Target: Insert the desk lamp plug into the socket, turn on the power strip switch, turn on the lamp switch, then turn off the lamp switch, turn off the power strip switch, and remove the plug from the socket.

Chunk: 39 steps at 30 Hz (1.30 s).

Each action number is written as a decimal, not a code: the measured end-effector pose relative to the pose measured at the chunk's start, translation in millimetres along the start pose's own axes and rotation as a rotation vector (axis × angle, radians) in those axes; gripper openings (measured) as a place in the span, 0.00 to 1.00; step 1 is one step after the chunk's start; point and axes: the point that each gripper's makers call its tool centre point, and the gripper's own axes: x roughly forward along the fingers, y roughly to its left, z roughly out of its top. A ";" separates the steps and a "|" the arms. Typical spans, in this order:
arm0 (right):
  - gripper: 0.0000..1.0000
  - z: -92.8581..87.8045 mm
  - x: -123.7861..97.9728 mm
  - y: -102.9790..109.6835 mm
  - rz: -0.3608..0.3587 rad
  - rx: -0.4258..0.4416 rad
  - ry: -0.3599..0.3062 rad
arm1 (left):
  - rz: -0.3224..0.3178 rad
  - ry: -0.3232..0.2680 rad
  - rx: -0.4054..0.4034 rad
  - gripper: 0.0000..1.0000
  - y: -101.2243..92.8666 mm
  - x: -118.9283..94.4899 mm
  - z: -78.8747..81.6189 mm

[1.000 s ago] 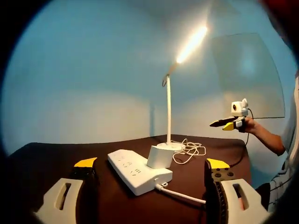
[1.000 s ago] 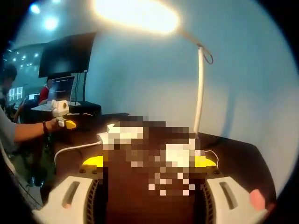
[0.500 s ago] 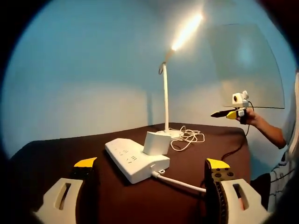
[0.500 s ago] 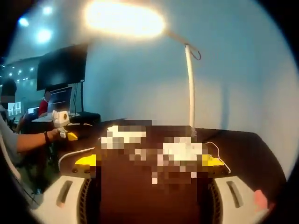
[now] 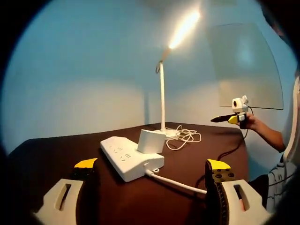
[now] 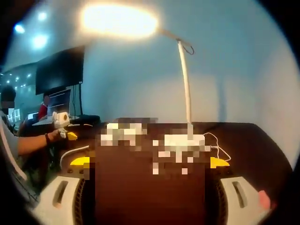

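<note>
A white power strip point(image 5: 126, 160) lies on the brown table point(image 5: 51, 154), with a white block plug point(image 5: 150, 141) seated in it. Behind it the desk lamp's thin stem point(image 5: 162, 98) rises to a lit head point(image 5: 183, 29). Its cord point(image 5: 186, 138) is coiled beside the base. My left gripper point(image 5: 149, 169) is open, well short of the strip. The right gripper point(image 5: 224, 119) hovers off the table's right side in a hand. In the right gripper view, my right gripper point(image 6: 149, 162) is open, facing the lamp base point(image 6: 185, 139) under the glowing head point(image 6: 119, 21).
The strip's white cable point(image 5: 177, 184) runs toward my right jaw. A pale pane point(image 5: 248, 65) leans on the blue wall. The left gripper point(image 6: 62, 123), held by a hand, appears at the left of the right gripper view. A dark monitor point(image 6: 58, 75) and a seated person point(image 6: 45, 102) are behind it.
Both views have drifted a little, so the strip and lamp sit slightly further left. The lamp stays lit, both grippers stay open, and nothing was grasped.
</note>
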 end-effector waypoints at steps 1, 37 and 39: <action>0.96 -3.3 -0.3 -1.6 -0.011 0.001 0.005 | 0.001 0.001 0.000 0.89 2.4 0.2 -1.5; 0.96 -40.7 -12.0 -41.8 -0.080 0.113 -0.006 | 0.025 -0.059 -0.017 0.88 28.8 -17.2 -9.3; 0.96 -39.4 -11.9 -41.1 -0.079 0.111 -0.007 | 0.022 -0.050 -0.012 0.88 27.9 -16.1 -10.4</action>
